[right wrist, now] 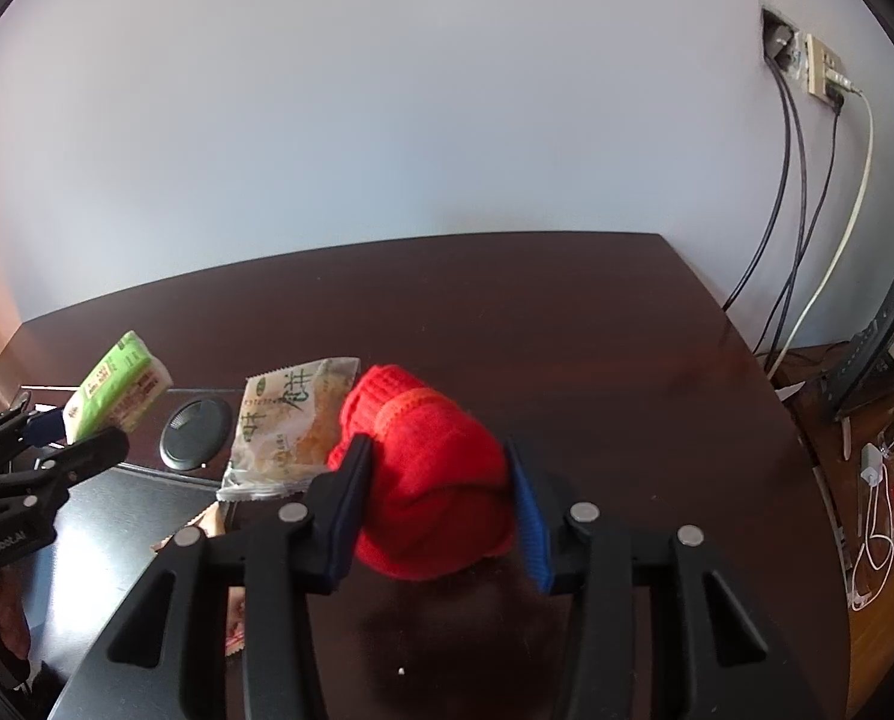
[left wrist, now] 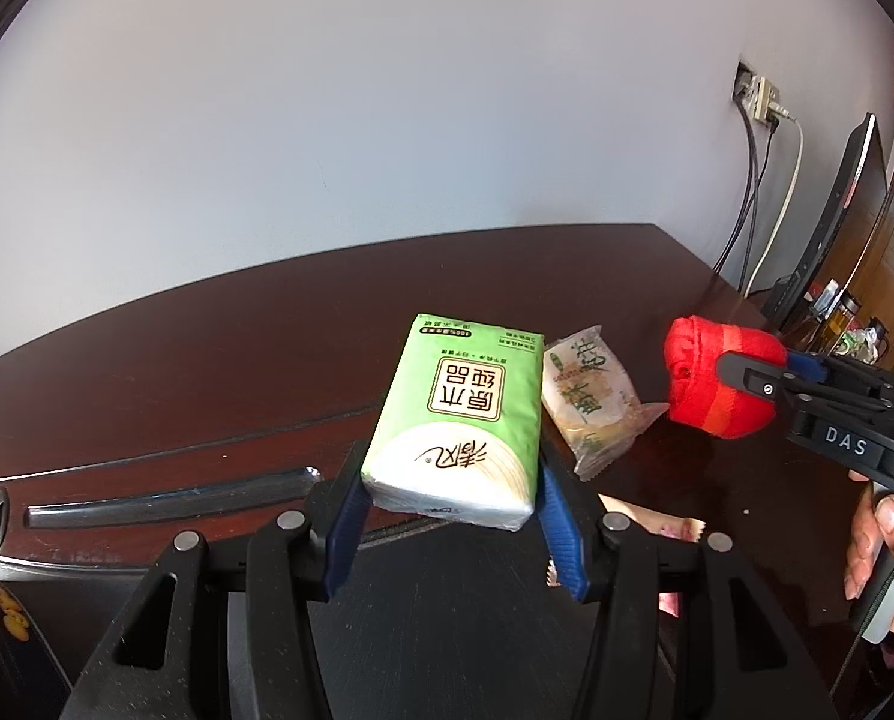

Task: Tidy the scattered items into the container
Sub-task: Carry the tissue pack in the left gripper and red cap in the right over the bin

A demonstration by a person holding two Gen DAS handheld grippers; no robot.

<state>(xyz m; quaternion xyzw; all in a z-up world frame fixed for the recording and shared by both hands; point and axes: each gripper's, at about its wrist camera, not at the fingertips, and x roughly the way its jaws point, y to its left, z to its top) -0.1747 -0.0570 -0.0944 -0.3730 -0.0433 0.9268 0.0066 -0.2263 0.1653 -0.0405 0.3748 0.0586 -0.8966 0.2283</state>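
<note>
- Tissue pack (left wrist: pixel 454 420) is held between the left gripper (left wrist: pixel 447 516) fingers above the worktop (left wrist: pixel 207 348); only its near end is pinched, so sagging or slipping is possible.
- Red knitted bundle (right wrist: pixel 429 474) is clamped between the right gripper (right wrist: pixel 441 510) fingers; soft yarn may squeeze out.
- Snack packet (right wrist: pixel 294 426) lies on the worktop just beyond the fingers; no container is visible.

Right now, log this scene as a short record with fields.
left hand-held gripper: shut on green tissue pack, held above the desk
right hand-held gripper: shut on red knitted bundle
still on desk: wrapped pastry packet
container: cannot tell from these views
background: wall socket with cables
</note>
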